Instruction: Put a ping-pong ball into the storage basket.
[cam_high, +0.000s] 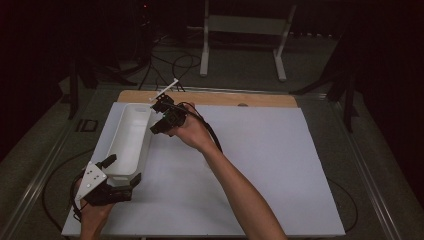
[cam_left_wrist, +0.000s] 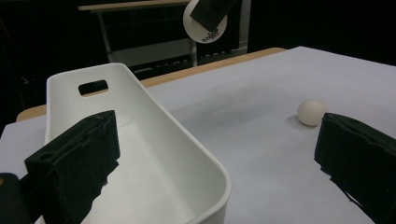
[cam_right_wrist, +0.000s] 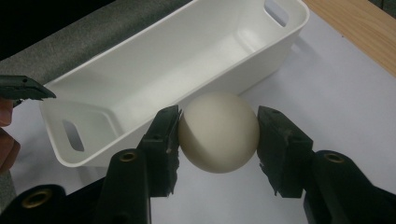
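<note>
White ball clamped beside a white bin on a pale sheet.

No legible writing: the round white tag at the top of the left gripper view carries print too small to read. The left gripper (cam_high: 122, 172) straddles the bin's (cam_high: 131, 131) near corner, jaws wide, one inside, one outside, gripping nothing. A white sheet (cam_high: 260, 165) covers the wooden table (cam_high: 215, 98); the room behind is dark, with a white stand. The right gripper (cam_right_wrist: 218, 135) pinches the smooth, matte off-white ball (cam_right_wrist: 218, 131), just beside the bin's long wall.
</note>
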